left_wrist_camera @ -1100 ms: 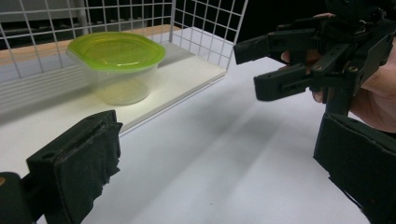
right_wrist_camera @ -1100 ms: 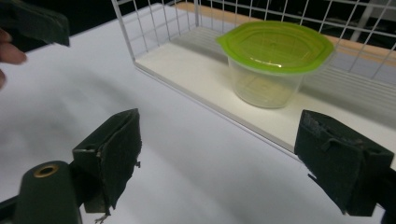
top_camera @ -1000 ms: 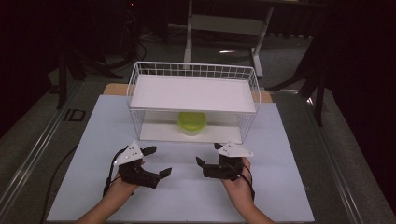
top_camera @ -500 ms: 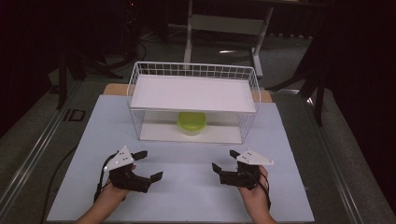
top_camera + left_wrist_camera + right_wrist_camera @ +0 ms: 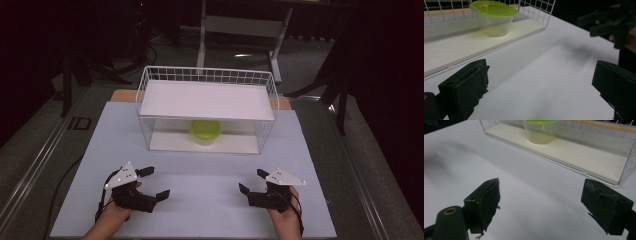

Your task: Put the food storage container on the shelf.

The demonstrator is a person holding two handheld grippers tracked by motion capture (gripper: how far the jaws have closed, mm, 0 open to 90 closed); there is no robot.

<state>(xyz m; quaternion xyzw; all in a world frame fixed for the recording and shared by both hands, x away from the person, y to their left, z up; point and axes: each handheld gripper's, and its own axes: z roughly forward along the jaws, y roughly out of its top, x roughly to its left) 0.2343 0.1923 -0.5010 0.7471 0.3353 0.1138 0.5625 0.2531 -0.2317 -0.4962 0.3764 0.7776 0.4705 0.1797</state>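
one container (image 5: pixel 205 131) (green lid up) | upright | both tools empty

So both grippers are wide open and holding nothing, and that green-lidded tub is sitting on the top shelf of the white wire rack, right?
Not quite. The tub sits on the rack's lower board, under the top shelf, as the high view shows. The rest holds: the left gripper and right gripper are both open and hold nothing.

A clear tub (image 5: pixel 205 132) with a lime-green lid sits in a white wire basket (image 5: pixel 145 95) with a grid pattern, on a cream board. The counter (image 5: pixel 200 190) is plain white. Both grippers have black fingers (image 5: pixel 465 86) and pale grey plates.
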